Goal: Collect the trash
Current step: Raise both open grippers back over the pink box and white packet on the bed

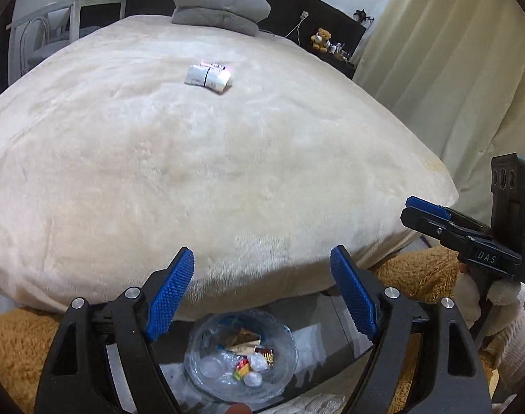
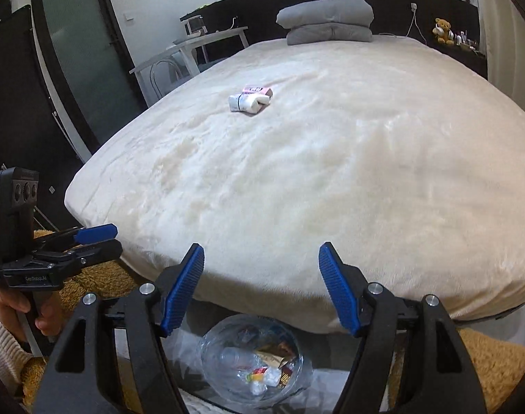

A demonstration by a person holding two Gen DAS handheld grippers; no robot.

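Observation:
A crumpled white wrapper with a pink carton (image 1: pixel 209 76) (image 2: pixel 250 100) lies on the cream blanket, far up the bed. Below the foot of the bed stands a clear-lined bin (image 1: pixel 195 345) (image 2: pixel 210 345) with several wrappers and bits of plastic in it. My left gripper (image 1: pixel 262 252) hangs open above the bin and the bed's near edge, with nothing between its blue pads. My right gripper (image 2: pixel 261 247) is open and bare too, beside the left one at about the same height. Each shows side-on in the other's view: the right gripper (image 1: pixel 414 208) and the left gripper (image 2: pixel 105 236).
Two grey pillows (image 1: pixel 221 8) are stacked at the head of the bed (image 2: pixel 331 172). A teddy bear (image 1: pixel 320 38) sits on a dark shelf at the right. A white desk and chair (image 2: pixel 193 48) stand left of the bed, a curtain (image 1: pixel 452 69) right. A brown shaggy rug (image 1: pixel 417 272) surrounds the bin.

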